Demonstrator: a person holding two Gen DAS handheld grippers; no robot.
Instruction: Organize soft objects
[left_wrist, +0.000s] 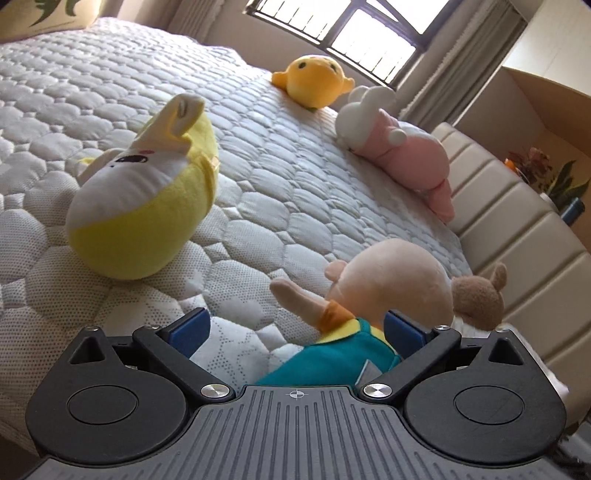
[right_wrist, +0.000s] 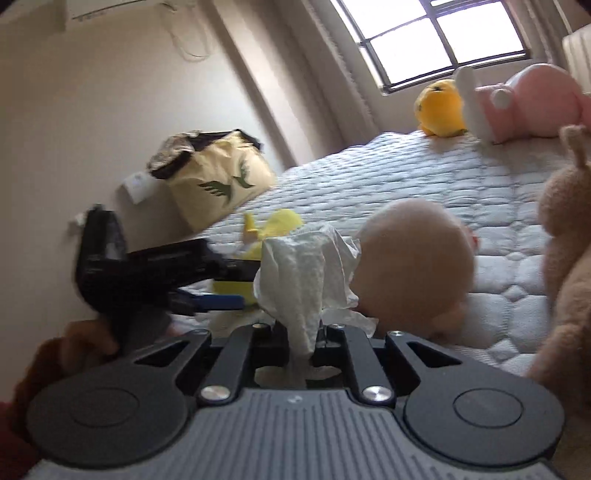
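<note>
L gripper (left_wrist: 295, 325) hangs low over the quilted mattress (left_wrist: 258, 155), jaws spread wide, blue pads (left_wrist: 190, 326) well apart; the doll in teal top (left_wrist: 340, 354) lies btwn them, near the R pad, but whether that pad presses it I can't tell, so nothing gripped. R gripper (right_wrist: 312, 338) is pinched nearly closed on a crumpled white tissue (right_wrist: 303, 273), which sticks up from btwn the fingers. Doll's bald peach head (right_wrist: 413, 258) sits just behind the tissue; a brown plush (right_wrist: 565, 266) beside it at R. Yellow banana-like plush (left_wrist: 147, 206) lies on the mattress to the L of the doll. Further back, orange round plush (left_wrist: 314, 79) and pink-and-white bunny plush (left_wrist: 399, 147) are near the window (left_wrist: 369, 33). A cream bag w/ green print (right_wrist: 218, 177) stands by the wall at the mattress's far edge.
</note>
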